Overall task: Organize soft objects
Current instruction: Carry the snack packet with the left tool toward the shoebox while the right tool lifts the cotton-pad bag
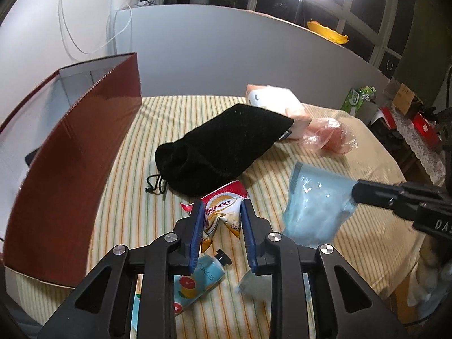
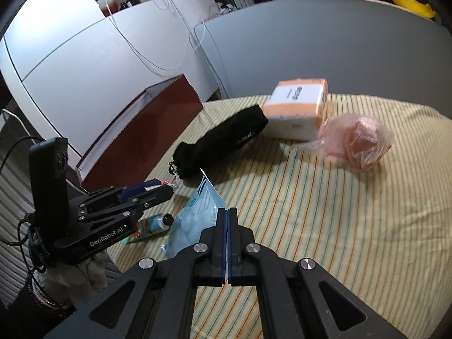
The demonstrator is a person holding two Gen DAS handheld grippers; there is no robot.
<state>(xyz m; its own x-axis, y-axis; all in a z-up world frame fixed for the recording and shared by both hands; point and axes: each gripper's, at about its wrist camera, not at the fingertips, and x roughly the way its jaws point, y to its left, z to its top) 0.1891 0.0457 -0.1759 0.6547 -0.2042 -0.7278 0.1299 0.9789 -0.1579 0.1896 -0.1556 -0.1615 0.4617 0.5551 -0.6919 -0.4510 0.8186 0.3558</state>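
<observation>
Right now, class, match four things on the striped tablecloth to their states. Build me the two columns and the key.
1. red-and-white snack packet
2. pale blue plastic pouch
3. black drawstring cloth bag
4. pink crumpled plastic bag

A. lying beside the white-and-orange pack
B. held in the left gripper
C. resting alone
D. pinched by the right gripper

1-B, 2-D, 3-A, 4-C

"GenRobot.AI" on left gripper (image 2: 158,190); "SEOMO…" on tube (image 1: 195,279).

Red-white snack packet (image 1: 223,214) and blue clear pouch (image 1: 316,206) (both lifted) above striped cloth
</observation>
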